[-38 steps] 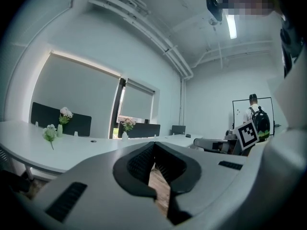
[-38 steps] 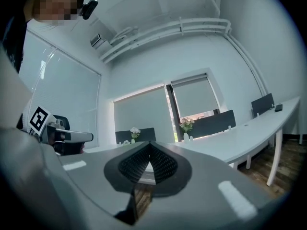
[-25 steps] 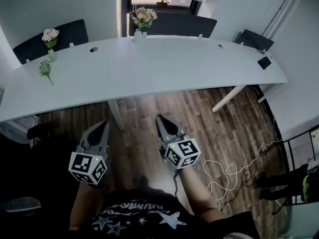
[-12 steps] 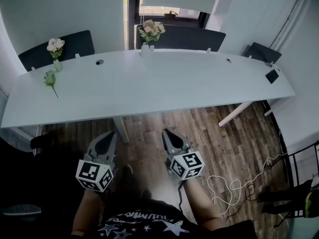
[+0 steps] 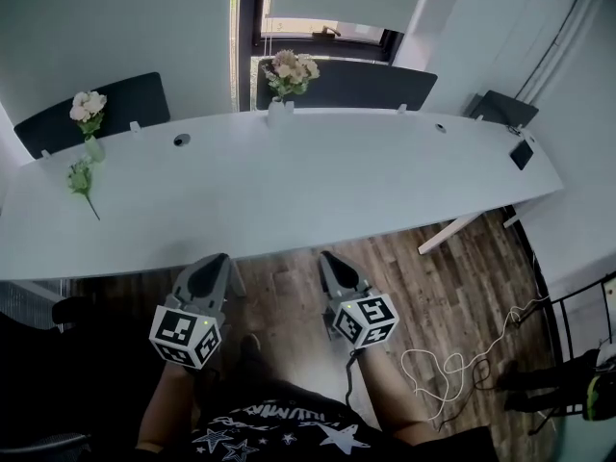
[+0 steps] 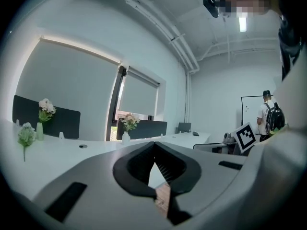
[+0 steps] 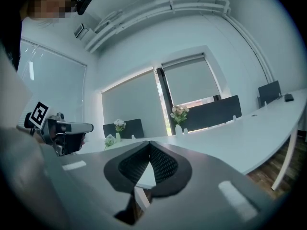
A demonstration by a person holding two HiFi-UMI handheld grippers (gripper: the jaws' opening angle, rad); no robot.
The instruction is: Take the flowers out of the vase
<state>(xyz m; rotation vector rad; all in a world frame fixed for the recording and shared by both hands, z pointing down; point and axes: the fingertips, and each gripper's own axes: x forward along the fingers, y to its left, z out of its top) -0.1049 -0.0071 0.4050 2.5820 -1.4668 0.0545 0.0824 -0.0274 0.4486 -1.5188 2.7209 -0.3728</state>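
Both claws are pressed together and hold nothing. In the head view the left gripper [image 5: 216, 261] and right gripper [image 5: 330, 258] hang side by side, well apart, over the wooden floor [image 5: 404, 263]. Their tips are level with the near edge of the long white table [image 5: 318, 176]. The vase [image 5: 278, 114] stands at the table's far edge, near the middle, with the flowers [image 5: 290, 68] in it. Broad bare tabletop lies between it and both grippers. A second vase [image 5: 93, 148] of blooms stands far left, and a loose stem [image 5: 82, 181] lies just beside it. Dark dividers [image 5: 356, 83] line the far edge. To the right, a table leg [image 5: 450, 232] slants down and a white cable [image 5: 452, 364] trails on the floor.

In the left gripper view the jaws of the left gripper [image 6: 153, 145] meet at their tips with nothing between them. The vase [image 6: 125, 137] and flowers [image 6: 128, 122] show far off, slightly left of the tips, beyond open tabletop. A person [image 6: 268, 118] stands far right.

In the right gripper view the jaws of the right gripper [image 7: 149, 143] are likewise closed and empty. The vase [image 7: 178, 130] and flowers [image 7: 179, 111] stand far ahead, a little right of the tips, and the table's near edge runs off to the right.
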